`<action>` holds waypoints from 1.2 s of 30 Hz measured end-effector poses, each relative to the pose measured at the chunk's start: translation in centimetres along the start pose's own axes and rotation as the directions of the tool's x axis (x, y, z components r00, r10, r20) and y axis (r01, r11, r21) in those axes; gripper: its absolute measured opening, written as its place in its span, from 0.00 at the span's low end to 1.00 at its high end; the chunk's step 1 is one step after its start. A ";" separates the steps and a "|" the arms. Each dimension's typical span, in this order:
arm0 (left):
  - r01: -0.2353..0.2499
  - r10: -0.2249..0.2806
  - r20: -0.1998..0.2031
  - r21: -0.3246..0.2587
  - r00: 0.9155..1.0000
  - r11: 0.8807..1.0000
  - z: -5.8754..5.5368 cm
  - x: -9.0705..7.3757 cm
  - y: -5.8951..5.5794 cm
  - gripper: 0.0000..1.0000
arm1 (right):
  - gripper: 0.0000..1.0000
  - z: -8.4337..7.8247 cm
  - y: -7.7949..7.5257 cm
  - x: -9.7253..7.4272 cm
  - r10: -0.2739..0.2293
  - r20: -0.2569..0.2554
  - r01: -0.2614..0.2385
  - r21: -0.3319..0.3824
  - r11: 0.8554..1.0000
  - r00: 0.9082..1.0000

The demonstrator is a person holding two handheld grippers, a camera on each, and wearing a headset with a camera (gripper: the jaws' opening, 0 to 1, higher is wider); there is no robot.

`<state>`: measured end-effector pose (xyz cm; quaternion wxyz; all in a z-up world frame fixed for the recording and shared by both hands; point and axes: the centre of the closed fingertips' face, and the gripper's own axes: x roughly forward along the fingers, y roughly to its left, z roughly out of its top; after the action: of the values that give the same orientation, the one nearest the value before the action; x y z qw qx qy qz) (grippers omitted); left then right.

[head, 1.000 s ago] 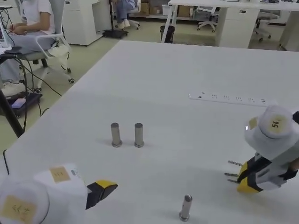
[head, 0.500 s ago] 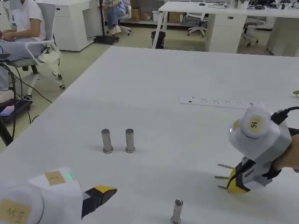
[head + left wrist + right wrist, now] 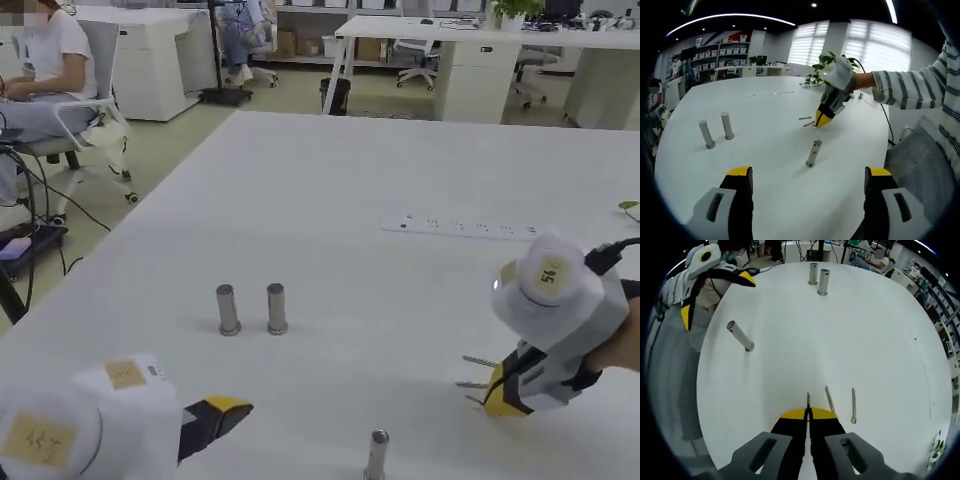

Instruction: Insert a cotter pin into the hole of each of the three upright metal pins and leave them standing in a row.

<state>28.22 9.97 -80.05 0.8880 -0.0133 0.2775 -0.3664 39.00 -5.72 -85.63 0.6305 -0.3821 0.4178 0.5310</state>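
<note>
- My left gripper (image 3: pixel 807 175) hangs released, its jaws wide apart.
- Two metal pins (image 3: pixel 229 309) stand side by side; the third pin (image 3: pixel 377 455) stands nearer me, out of line.
- My right gripper (image 3: pixel 808 416) is clenched on one cotter pin (image 3: pixel 808 401), with the spare cotter pins (image 3: pixel 830 399) just beside it.
- I judge this the pick-up step; the next move calls for lifting the cotter pin and aligning it with a hole.

Open passage between pin pair (image 3: pixel 277 308) and lone pin (image 3: pixel 377 455) — power strip (image 3: pixel 460 228) well behind.

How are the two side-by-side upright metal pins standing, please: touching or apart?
Apart. The head view shows a strip of bare table between one metal pin and its neighbour.
</note>
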 end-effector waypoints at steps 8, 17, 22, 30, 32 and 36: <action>0.022 -0.022 -0.009 0.002 1.000 1.000 0.1 0.1 -0.4 0.92 | 0.01 0.4 0.6 -1.2 -0.048 0.037 0.050 -0.052 0.997 0.998; 0.057 -0.057 -0.017 0.010 0.998 0.998 0.4 0.5 -1.1 0.90 | 0.01 1.5 1.7 -2.8 -0.090 0.126 0.097 -0.054 0.994 0.988; 0.073 -0.073 -0.022 0.023 0.997 0.997 0.9 0.8 -1.3 0.88 | 0.02 2.1 2.4 -3.9 -0.128 0.175 0.143 -0.077 0.987 0.976; 0.114 -0.107 -0.066 0.104 0.992 0.988 1.8 1.5 -1.1 0.85 | 0.02 2.8 3.1 -5.2 -0.180 0.222 0.202 -0.078 0.976 0.958; 0.118 -0.112 -0.063 0.096 0.992 0.988 2.2 1.7 -0.9 0.84 | 0.02 3.0 3.4 -5.4 -0.192 0.237 0.215 -0.072 0.974 0.952; 0.128 -0.124 -0.059 0.068 0.990 0.989 2.8 2.0 -1.0 0.82 | 0.02 3.5 4.0 -5.8 -0.202 0.272 0.225 -0.057 0.973 0.941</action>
<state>30.09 7.43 -78.41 0.8551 0.0109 0.2871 -0.4316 34.98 -3.91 -79.07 0.7171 -0.3781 0.2627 0.5233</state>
